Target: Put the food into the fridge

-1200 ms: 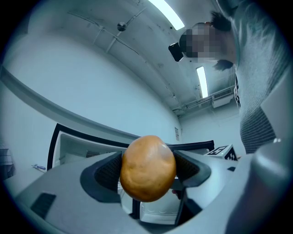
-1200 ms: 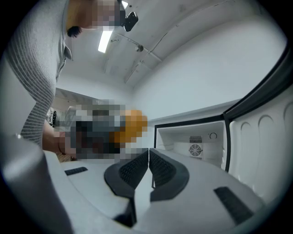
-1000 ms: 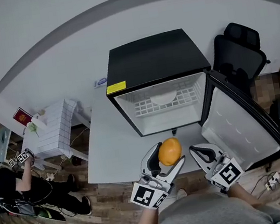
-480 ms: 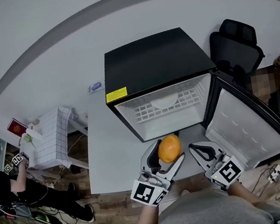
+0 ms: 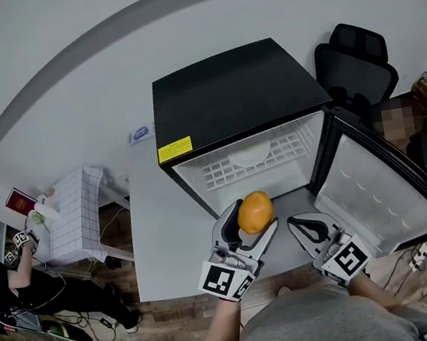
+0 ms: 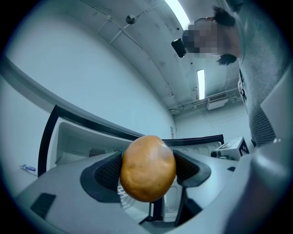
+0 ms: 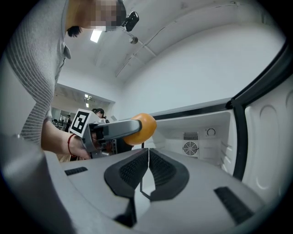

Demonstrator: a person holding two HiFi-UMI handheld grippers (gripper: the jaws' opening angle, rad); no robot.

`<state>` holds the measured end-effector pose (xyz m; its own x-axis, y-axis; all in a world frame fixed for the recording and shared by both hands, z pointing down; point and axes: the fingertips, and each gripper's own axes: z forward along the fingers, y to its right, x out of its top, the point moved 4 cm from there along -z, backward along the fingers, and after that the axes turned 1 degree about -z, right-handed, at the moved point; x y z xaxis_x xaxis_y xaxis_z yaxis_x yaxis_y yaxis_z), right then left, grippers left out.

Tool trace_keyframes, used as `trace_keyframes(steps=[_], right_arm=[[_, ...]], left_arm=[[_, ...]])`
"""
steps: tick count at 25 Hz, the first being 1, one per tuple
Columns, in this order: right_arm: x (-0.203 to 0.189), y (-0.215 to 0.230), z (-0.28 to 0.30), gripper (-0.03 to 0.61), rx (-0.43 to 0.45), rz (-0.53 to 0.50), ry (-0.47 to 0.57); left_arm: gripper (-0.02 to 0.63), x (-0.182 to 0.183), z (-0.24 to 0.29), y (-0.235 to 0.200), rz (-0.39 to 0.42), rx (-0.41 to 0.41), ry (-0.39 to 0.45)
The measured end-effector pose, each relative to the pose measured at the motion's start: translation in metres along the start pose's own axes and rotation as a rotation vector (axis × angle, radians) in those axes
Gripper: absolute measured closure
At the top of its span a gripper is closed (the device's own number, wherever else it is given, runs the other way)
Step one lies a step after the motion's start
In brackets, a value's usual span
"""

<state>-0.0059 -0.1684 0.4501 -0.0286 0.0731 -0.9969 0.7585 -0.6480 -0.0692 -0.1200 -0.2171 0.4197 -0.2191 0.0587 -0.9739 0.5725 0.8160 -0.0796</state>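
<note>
An orange (image 5: 255, 212) (image 6: 148, 167) (image 7: 143, 128) is clamped between the jaws of my left gripper (image 5: 247, 228) (image 6: 149, 168), held just in front of the open black mini fridge (image 5: 241, 110). The fridge's white inside has a wire shelf (image 5: 253, 158) with a pale round plate-like thing on it. Its door (image 5: 378, 196) hangs open to the right. My right gripper (image 5: 308, 232) (image 7: 147, 171) is beside the left one, in front of the door, its jaws pressed together with nothing between them.
The fridge stands on a white table (image 5: 165, 221). A black office chair (image 5: 354, 71) is behind the fridge at the right. A white tiled box (image 5: 76, 215) stands left of the table, and a seated person (image 5: 10, 282) is at far left. A small blue-white item (image 5: 140, 134) lies by the wall.
The left gripper with the orange has risen slightly toward the fridge opening. The right gripper has stayed shut and nearly still.
</note>
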Motion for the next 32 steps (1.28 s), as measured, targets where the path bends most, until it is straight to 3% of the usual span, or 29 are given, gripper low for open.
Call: trace_keyframes(steps=[12,32], right_arm=[[-0.004,0.006,0.007,0.565,-0.01,-0.002,-0.01],[-0.013,0.018,0.011,0.565,-0.027,0.02,-0.036]], left_arm=[[0.25,-0.016,0.051,-0.041,0.114,-0.023,-0.069],[0.25,-0.07,0.125,-0.116,0.237,0.054,-0.287]])
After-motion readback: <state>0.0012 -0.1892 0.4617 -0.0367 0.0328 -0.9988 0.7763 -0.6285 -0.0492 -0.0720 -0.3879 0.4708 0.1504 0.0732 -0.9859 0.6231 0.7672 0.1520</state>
